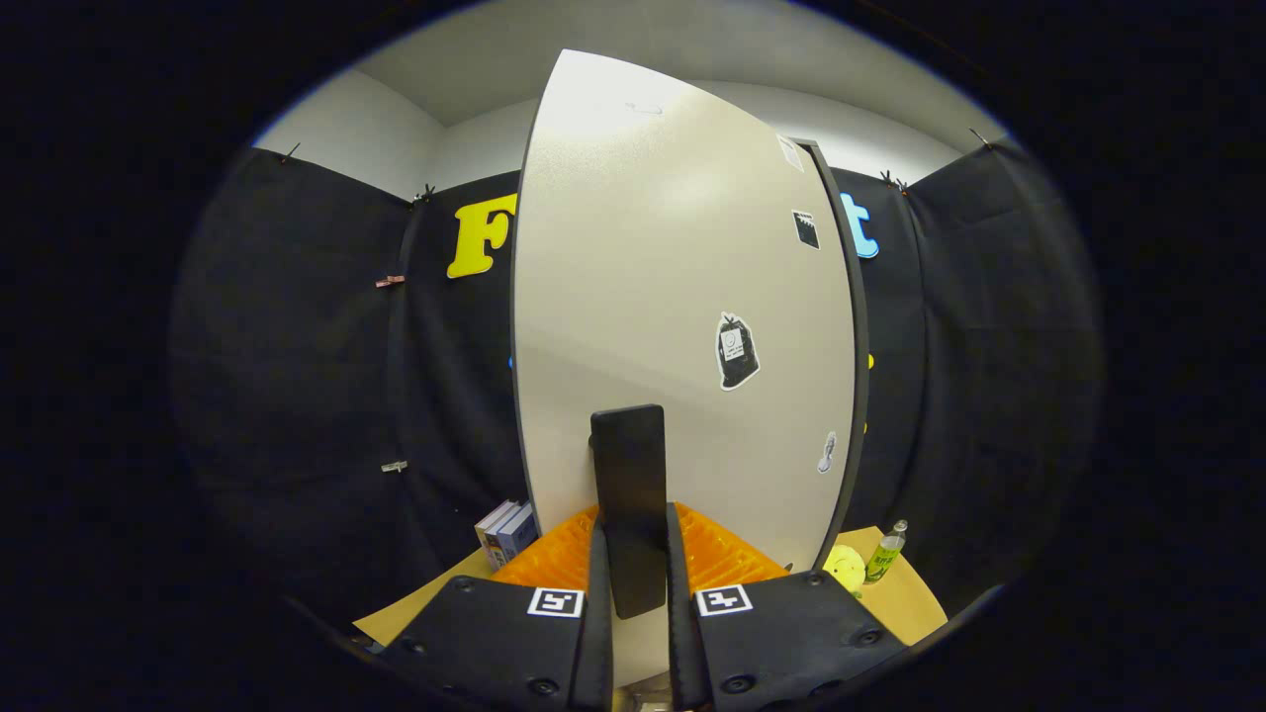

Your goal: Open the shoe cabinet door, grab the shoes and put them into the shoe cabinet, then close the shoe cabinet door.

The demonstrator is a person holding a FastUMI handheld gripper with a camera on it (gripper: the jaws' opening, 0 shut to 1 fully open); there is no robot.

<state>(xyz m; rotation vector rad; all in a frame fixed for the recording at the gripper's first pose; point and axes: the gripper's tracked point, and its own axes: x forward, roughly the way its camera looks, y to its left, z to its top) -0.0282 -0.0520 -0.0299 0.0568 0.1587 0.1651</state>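
My tool (633, 583) is clamped on the dark handle (629, 494) of the shoe cabinet door (653, 297), both fingers pressing its sides. The pale door, dotted with stickers (737, 351), stands right ahead of me. Beyond it, on the bench (905, 593), I see boxes (506, 532), a yellow ball (846, 567) and a small bottle (886, 552).

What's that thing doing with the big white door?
A person's handheld gripper has its fingers closed on the dark handle of the white shoe cabinet door, which has stickers on it. It's at the door step of the job; whether it's opening or closing can't be told. Off to the sides sit some books, a yellow ball and a small bottle.
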